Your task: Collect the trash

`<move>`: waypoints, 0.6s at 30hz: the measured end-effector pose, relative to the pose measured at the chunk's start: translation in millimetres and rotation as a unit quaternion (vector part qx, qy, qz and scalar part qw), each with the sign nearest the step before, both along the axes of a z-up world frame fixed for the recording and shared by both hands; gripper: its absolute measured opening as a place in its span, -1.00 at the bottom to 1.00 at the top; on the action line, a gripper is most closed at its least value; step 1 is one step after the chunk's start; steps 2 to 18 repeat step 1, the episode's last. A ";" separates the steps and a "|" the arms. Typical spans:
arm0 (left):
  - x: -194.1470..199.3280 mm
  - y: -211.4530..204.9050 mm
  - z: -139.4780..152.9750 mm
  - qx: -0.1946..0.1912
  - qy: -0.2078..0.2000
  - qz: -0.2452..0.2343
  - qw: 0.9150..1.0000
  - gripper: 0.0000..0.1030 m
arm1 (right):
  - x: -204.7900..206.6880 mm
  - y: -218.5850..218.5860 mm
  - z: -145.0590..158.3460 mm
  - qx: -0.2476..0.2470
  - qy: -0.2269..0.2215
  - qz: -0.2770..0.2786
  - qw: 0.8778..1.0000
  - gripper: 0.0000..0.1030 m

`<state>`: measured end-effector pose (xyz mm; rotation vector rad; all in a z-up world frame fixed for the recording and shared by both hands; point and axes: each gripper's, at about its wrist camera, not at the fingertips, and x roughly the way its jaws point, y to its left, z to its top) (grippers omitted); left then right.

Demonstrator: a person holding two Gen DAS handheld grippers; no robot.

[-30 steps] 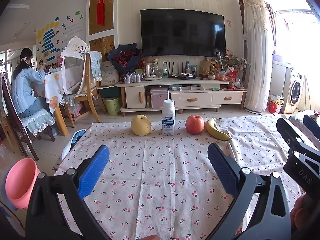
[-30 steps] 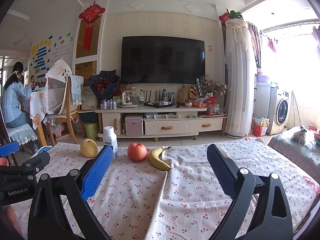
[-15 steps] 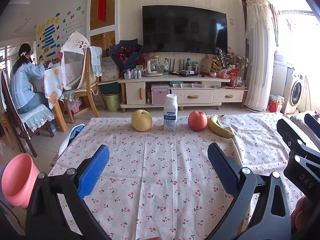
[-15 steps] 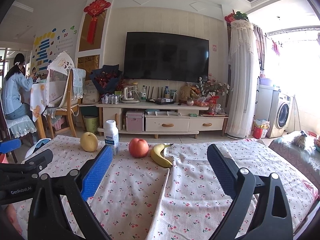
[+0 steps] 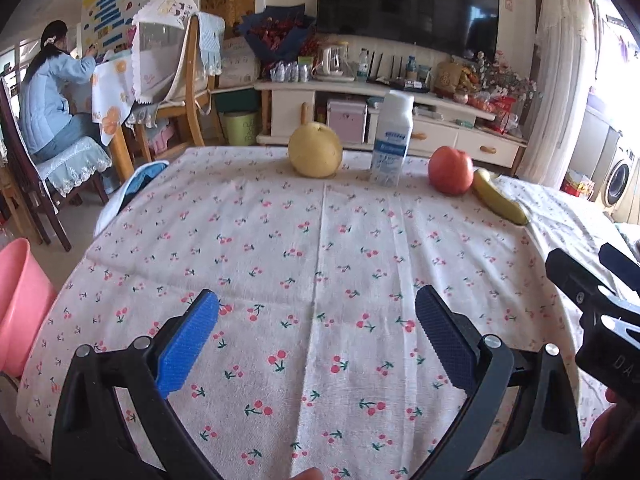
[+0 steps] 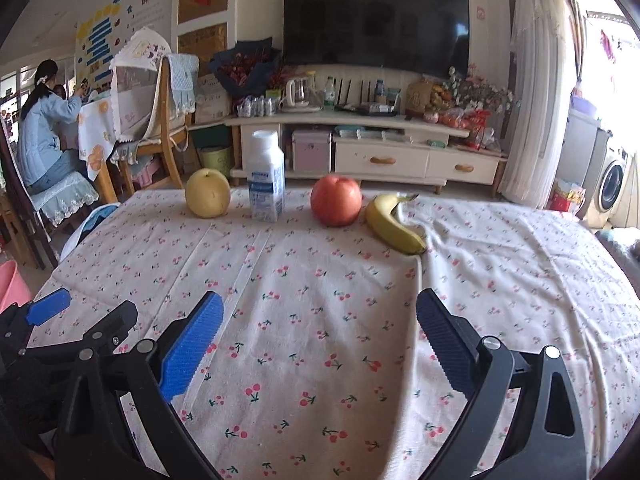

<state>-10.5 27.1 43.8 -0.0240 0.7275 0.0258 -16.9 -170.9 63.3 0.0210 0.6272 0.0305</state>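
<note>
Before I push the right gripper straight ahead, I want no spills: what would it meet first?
Probably the apple, roughly centred between the open fingers; only bare tablecloth lies before it. Depth is uncertain.

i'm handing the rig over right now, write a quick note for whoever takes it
Left tongs: open, empty, above the near part of the cherry-print tablecloth.
Right tongs: open, empty, beside the left.
On the far side of the cloth, in a row from left: yellow round pear, upright white plastic bottle with blue label, red apple, yellow banana.
Pink plastic bin stands off the table's left edge.
Done: nothing picked up.
Left: the bottle looks like the only trash; probably grasp it and drop it in the bin.
</note>
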 end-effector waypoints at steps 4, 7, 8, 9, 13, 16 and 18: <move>6.7 1.2 -7.3 0.008 0.009 0.001 1.000 0.92 | 11.1 3.6 -9.8 0.005 0.022 0.006 1.000 0.86; 6.7 1.2 -7.3 0.008 0.009 0.001 1.000 0.92 | 11.1 3.6 -9.8 0.005 0.022 0.006 1.000 0.86; 6.7 1.2 -7.3 0.008 0.009 0.001 1.000 0.92 | 11.1 3.6 -9.8 0.005 0.022 0.006 1.000 0.86; 6.7 1.2 -7.3 0.008 0.009 0.001 1.000 0.92 | 11.1 3.6 -9.8 0.005 0.022 0.006 1.000 0.86; 6.7 1.2 -7.3 0.008 0.009 0.001 1.000 0.92 | 11.1 3.6 -9.8 0.005 0.022 0.006 1.000 0.86; 6.7 1.2 -7.3 0.008 0.009 0.001 1.000 0.92 | 11.1 3.6 -9.8 0.005 0.022 0.006 1.000 0.86; 6.7 1.2 -7.3 0.008 0.009 0.001 1.000 0.92 | 11.1 3.6 -9.8 0.005 0.022 0.006 1.000 0.86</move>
